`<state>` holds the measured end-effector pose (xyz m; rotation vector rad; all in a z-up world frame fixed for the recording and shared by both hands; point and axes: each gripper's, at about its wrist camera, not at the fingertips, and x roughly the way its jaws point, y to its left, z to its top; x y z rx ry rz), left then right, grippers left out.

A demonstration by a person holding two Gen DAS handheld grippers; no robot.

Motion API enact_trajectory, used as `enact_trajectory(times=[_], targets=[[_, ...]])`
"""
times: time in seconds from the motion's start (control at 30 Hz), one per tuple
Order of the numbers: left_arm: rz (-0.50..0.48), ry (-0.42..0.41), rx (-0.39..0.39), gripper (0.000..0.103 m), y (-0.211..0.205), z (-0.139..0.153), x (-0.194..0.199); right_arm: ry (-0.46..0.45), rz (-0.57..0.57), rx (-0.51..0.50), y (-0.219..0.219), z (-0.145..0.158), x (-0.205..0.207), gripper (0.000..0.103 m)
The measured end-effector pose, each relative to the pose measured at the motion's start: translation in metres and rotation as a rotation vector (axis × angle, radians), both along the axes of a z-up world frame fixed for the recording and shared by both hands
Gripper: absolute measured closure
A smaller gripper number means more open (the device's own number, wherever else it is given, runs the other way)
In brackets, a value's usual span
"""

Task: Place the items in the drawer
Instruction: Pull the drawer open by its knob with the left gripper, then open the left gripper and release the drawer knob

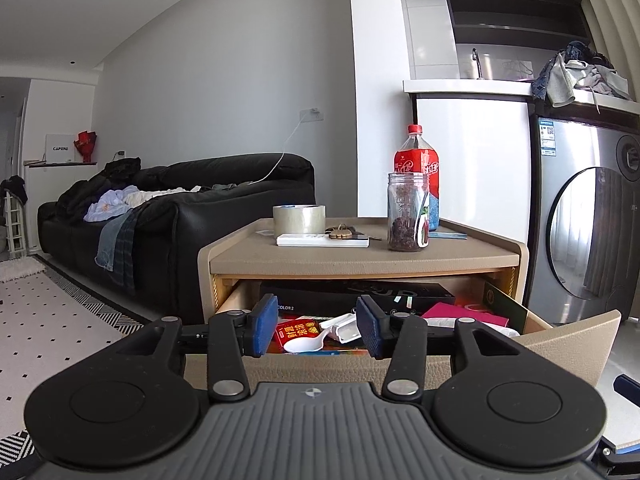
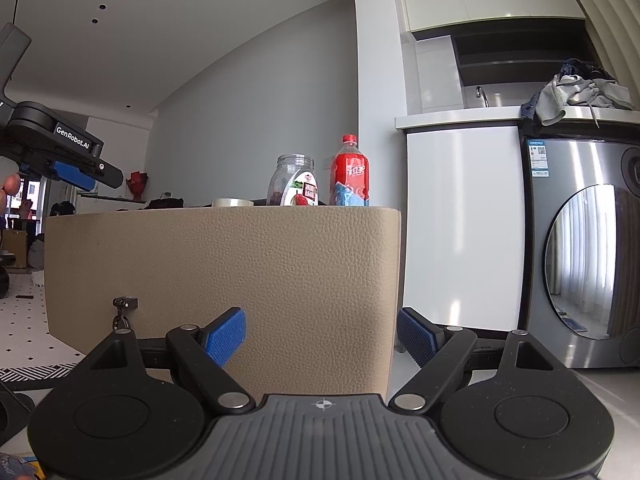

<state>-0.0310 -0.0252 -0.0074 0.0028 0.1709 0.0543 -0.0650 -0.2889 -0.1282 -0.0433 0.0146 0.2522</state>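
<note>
The tan bedside cabinet (image 1: 360,258) has its top drawer (image 1: 572,332) pulled out. Inside lie a white spoon (image 1: 304,345), a red packet (image 1: 298,328), a black box (image 1: 356,292) and a pink item (image 1: 464,314). My left gripper (image 1: 318,330) hovers open over the drawer's front edge, holding nothing. On the cabinet top stand a tape roll (image 1: 299,219), a white flat box (image 1: 322,240) with keys (image 1: 340,233), a glass jar (image 1: 407,212) and a red bottle (image 1: 418,172). My right gripper (image 2: 322,336) is open, low against the drawer front (image 2: 240,260), whose right edge lies between its fingers. The left gripper (image 2: 80,178) shows at upper left.
A black sofa (image 1: 172,208) with clothes stands left of the cabinet. A steel washing machine (image 1: 588,232) and a white counter (image 1: 468,88) are on the right. A key (image 2: 124,308) hangs from the drawer front's lock. White dotted floor tiles (image 1: 48,320) lie to the left.
</note>
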Motion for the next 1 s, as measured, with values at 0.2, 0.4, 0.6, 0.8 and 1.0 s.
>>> enact_trajectory(times=[0.2,0.4,0.6,0.8,1.0], targets=[[-0.014,-0.002,0.025,0.047,0.0,0.01,0.007,0.0,-0.004,0.004,-0.001,0.001,0.001,0.017],[-0.024,0.0,0.008,0.043,0.004,0.019,0.011,0.001,-0.006,0.008,-0.002,0.001,0.002,0.017],[-0.025,0.015,0.009,0.038,0.009,0.025,0.021,0.004,-0.007,0.011,-0.002,0.001,0.002,0.017],[-0.027,0.036,-0.01,0.036,0.017,0.033,0.033,0.008,-0.008,0.01,-0.001,0.001,0.003,0.017],[-0.04,0.055,-0.01,0.034,0.016,0.038,0.045,0.01,-0.009,0.019,-0.003,0.002,0.004,0.017]])
